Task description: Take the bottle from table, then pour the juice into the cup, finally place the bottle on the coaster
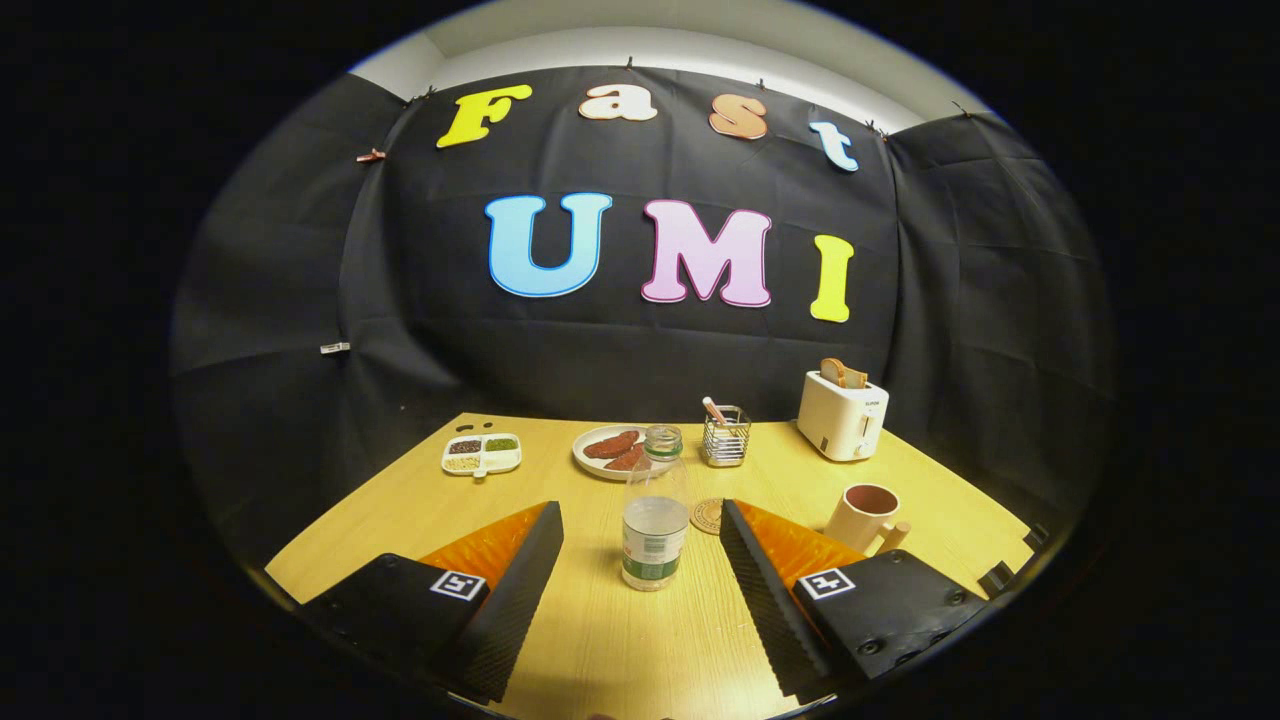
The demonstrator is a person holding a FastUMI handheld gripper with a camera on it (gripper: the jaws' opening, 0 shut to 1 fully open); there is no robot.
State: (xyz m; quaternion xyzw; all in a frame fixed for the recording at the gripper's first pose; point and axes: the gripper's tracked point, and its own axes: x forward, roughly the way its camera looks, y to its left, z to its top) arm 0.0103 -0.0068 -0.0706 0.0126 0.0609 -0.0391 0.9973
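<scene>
Black cloth wall [640, 360] hangs creased behind a light wooden surface [620, 640]; above the cloth, a white wall [680, 45] is brightly lit.

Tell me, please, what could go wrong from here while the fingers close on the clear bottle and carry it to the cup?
1. The clear plastic bottle stands uncapped between the open fingers, touching neither; an uneven close could tip it and spill.
2. The round cork coaster lies just behind the bottle, partly hidden by the right finger, so placement may miss.
3. The pink ceramic cup stands beyond the right finger, whose swing might knock it.
</scene>
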